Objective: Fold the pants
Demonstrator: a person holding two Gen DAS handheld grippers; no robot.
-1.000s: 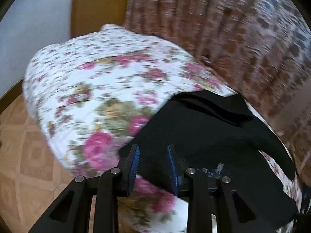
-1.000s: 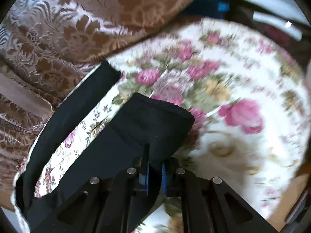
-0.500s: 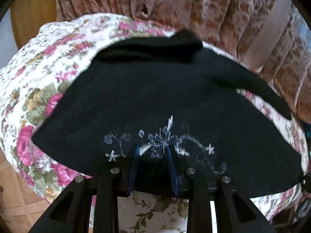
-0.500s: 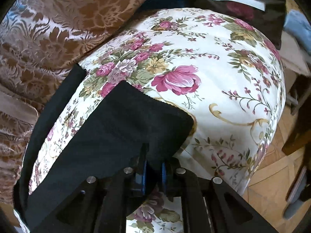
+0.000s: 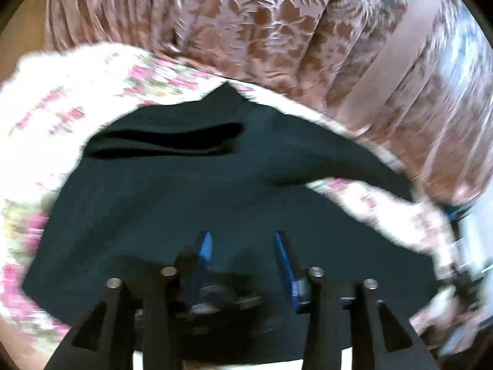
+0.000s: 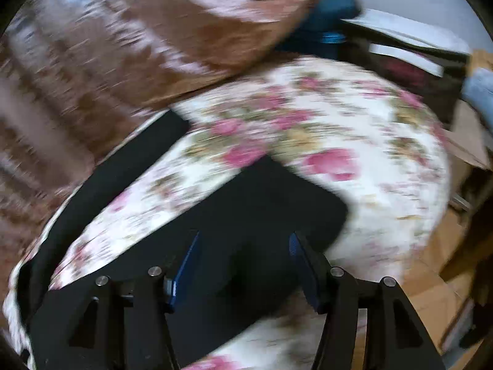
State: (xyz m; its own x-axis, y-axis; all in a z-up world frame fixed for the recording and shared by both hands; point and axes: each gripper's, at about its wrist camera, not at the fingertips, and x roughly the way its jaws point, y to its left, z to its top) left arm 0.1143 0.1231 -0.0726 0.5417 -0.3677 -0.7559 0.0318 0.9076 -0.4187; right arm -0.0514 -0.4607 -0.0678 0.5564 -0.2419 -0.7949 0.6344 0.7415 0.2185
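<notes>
Pants (image 5: 191, 203), black, seemingly without legible label.

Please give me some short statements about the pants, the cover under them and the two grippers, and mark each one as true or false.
1. The pants are black. True.
2. The pants lie on a plain blue cover. False: the floral cover is white with pink roses.
3. The left gripper is clamped shut on the cloth. False: its jaws are opening, with black cloth below them and not pinched.
4. The right gripper has its jaws apart above a pant leg. True; they are opening.
5. A brown patterned curtain hangs behind the cover. True.
6. The two pant legs lie stacked together. False: floral cover shows between them in the right wrist view.
</notes>
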